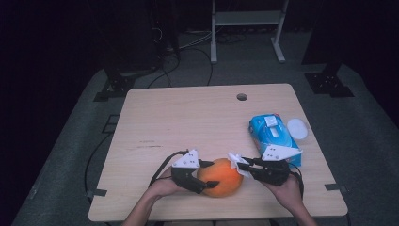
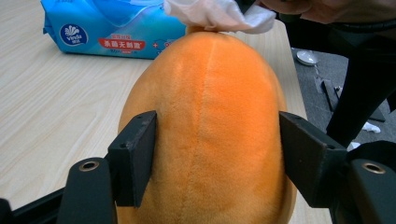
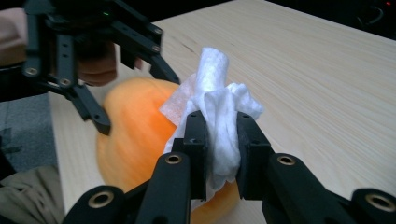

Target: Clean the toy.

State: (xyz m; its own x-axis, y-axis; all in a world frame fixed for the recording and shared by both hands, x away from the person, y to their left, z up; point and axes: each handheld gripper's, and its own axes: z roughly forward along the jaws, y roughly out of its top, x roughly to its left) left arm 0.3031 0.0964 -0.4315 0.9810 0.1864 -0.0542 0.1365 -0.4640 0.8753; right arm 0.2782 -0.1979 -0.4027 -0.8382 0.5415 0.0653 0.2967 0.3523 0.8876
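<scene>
- Orange plush fruit (image 1: 220, 177) lying at the table's (image 1: 188, 117) near edge, between both grippers.
- Left gripper (image 1: 203, 178) clamping the plush from the left, jaws against its sides.
- Right gripper (image 1: 241, 165) pinching a white tissue (image 1: 234, 160), touching the plush's right end.
- Blue tissue pack (image 1: 273, 134) farther right.

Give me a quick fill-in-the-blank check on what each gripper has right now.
1. The left gripper clamps an ____ plush toy.
2. The right gripper pinches a crumpled white ____ against the toy's end.
3. The blue pack of wipes lies on the wooden table, on the person's ____ side.

Missing words: orange; tissue; right
</scene>
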